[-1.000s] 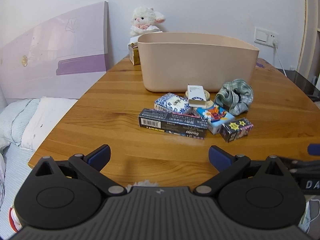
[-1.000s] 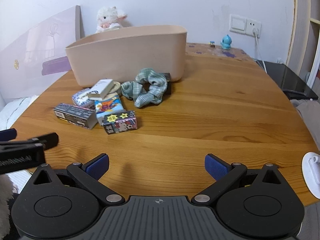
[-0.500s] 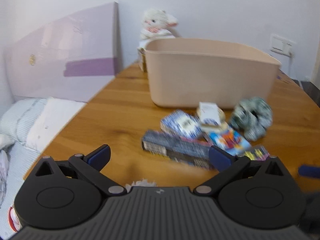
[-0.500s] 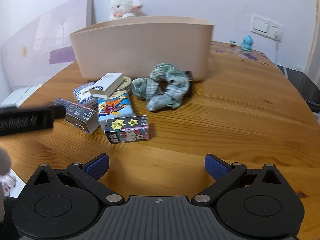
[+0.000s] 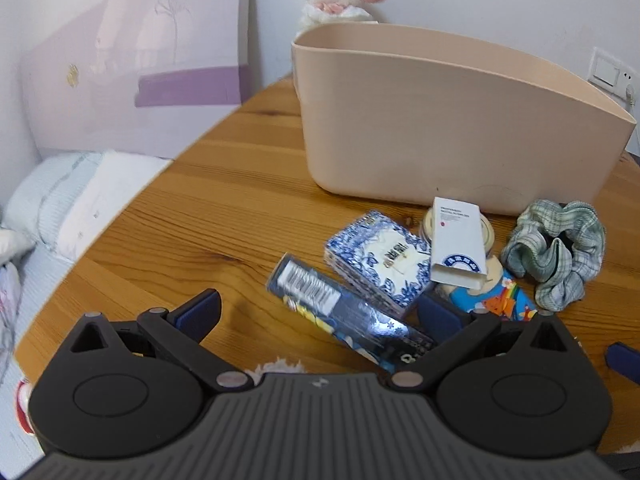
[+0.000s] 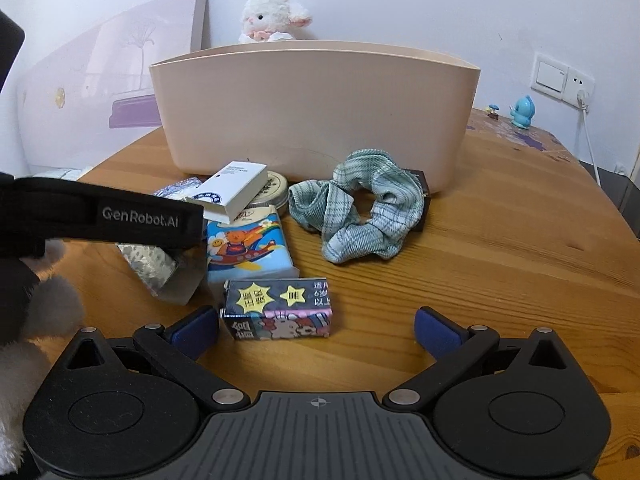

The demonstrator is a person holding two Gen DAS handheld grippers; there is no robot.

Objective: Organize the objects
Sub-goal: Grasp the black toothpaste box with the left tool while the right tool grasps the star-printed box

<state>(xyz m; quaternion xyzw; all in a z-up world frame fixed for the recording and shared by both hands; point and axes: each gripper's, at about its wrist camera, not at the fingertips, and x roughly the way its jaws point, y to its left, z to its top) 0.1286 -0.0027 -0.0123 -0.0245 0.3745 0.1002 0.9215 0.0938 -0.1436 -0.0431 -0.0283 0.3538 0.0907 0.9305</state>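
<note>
Box (image 5: pixel 348 312) between left gripper (image 5: pixel 320 312) fingers.

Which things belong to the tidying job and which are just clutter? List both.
Job: beige bin, long dark box, blue-patterned box, white box, round tin, tissue pack, star box, scrunchie.

Lying about: plush lamb, blue figurine.

Bare tabletop (image 6: pixel 500 264) lies open to the right of the scrunchie (image 6: pixel 360 208), while the beige bin (image 6: pixel 316 112) walls off the far side and clustered boxes (image 6: pixel 248 248) crowd the near left.
</note>
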